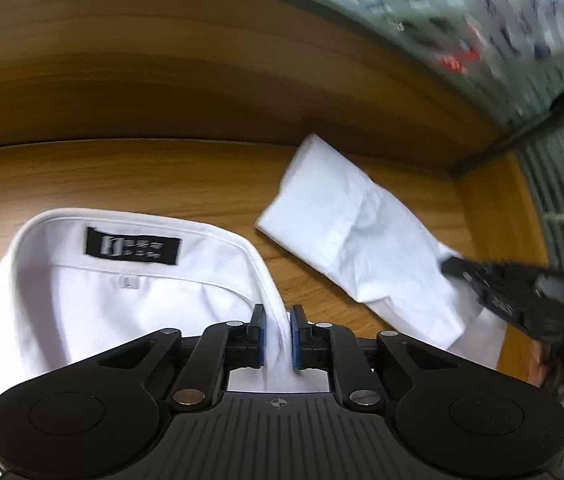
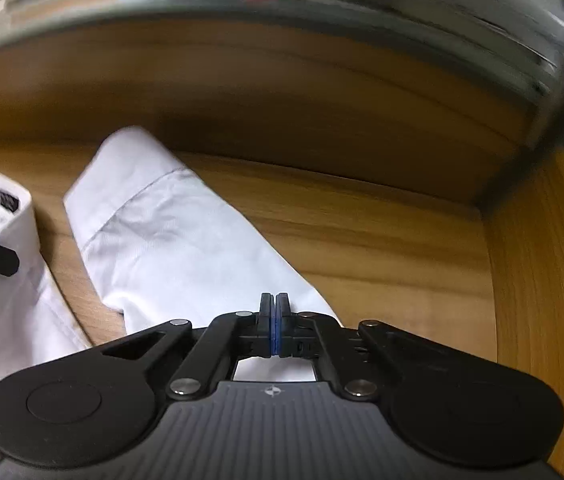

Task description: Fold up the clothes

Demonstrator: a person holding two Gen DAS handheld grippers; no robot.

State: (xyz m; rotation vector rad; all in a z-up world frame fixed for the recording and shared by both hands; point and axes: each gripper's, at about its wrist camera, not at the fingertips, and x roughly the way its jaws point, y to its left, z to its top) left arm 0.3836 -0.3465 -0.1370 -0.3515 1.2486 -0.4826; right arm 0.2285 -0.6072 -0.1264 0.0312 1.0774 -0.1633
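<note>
White shirt point(image 1: 93, 304), spread on a wooden table point(image 1: 185, 176). In the left wrist view the collar point(image 1: 153, 224) fills the lower left of the frame, with a black label point(image 1: 133, 246) sewn inside it and a small size tag point(image 1: 128, 282) just below. One sleeve point(image 1: 362, 236) runs from the centre toward the lower right, cuff end uppermost. The left gripper point(image 1: 277, 332), at bottom centre, pinches a fold of the collar's front edge between its blue pads point(image 1: 296, 332).

In the right wrist view the same sleeve point(image 2: 169, 240) lies diagonally from upper left to bottom centre. The right gripper point(image 2: 274, 326) sits over its lower end, pads pressed together with no gap; whether cloth is caught between them cannot be told. A raised wooden wall point(image 2: 282, 92) borders the table's far edge, blurred.
</note>
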